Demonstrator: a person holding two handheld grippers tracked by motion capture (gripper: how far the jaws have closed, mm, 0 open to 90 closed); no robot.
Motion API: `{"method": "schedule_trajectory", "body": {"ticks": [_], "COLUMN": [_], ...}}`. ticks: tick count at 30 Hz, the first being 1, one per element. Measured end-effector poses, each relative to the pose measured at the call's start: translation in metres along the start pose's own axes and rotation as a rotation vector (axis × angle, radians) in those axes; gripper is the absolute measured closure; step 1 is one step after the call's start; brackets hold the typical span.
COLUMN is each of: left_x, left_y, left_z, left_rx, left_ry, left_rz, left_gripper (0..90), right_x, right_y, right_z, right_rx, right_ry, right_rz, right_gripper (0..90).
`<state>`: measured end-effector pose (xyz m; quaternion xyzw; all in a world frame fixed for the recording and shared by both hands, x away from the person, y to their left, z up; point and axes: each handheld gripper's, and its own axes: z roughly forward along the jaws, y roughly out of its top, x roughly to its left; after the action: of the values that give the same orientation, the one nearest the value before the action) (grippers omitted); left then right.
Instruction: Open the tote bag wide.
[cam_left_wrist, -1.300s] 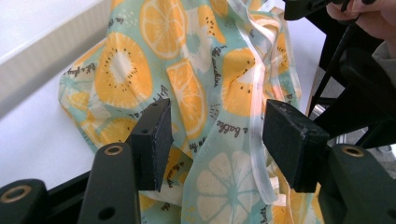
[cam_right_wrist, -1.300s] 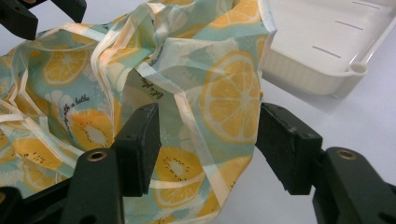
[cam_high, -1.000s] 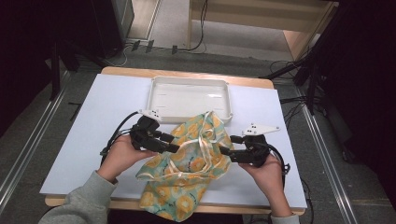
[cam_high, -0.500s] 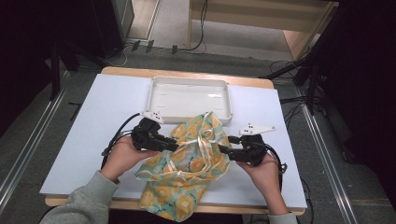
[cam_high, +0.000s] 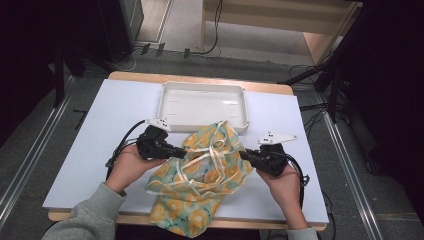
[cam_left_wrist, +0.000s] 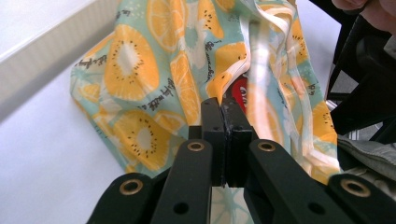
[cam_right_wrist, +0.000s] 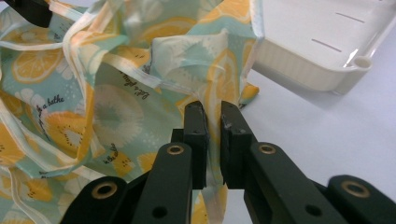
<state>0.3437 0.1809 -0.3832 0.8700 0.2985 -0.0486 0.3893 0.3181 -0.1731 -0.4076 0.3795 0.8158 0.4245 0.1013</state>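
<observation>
cloth: a thin fruit-print drawstring bag, oranges on mint green, lies crumpled on the white bench, its near end hanging over the bench edge at 6 o'clock; the white tray sits just beyond it at 12 o'clock, the bag's far corner lapping the tray's rim.
left claw: the left claw has just been closing and is now pressed together on the bag's edge at the bag's 9 o'clock side, fabric caught between the jaws.
right claw: the right claw has just been closing too; a fold of the bag's hem runs down between its jaws at the bag's 3 o'clock side, pinched.
handling: light, limp and probably a little slick; it will sag and bunch between the two grips rather than hold shape. The cream drawstring ribbon lies loose across it and could snag.
where to hold: likely best at the doubled hem or a corner, as both claws do, since a single layer could slide out.
hard to make out: a red patch shows inside a fold in the left gripper view, whether lining, label or contents I cannot tell. How many layers each claw holds is hidden by the folds.
</observation>
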Motion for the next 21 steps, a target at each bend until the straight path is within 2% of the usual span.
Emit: {"method": "schedule_trajectory", "body": {"ticks": [11, 21], "left_x": [0.013, 0.023], "left_y": [-0.008, -0.019], "left_z": [-0.025, -0.039], "left_rx": [-0.046, -0.071], "left_ry": [0.041, 0.063], "left_rz": [-0.034, -0.064], "left_gripper": [90.0, 90.0], "right_x": [-0.007, -0.011], "right_y": [-0.005, -0.008], "right_z": [-0.010, -0.016], "right_rx": [-0.004, -0.010], "right_ry": [-0.014, -0.024], "right_rz": [0.024, 0.031], "right_gripper": [84.4, 84.4]}}
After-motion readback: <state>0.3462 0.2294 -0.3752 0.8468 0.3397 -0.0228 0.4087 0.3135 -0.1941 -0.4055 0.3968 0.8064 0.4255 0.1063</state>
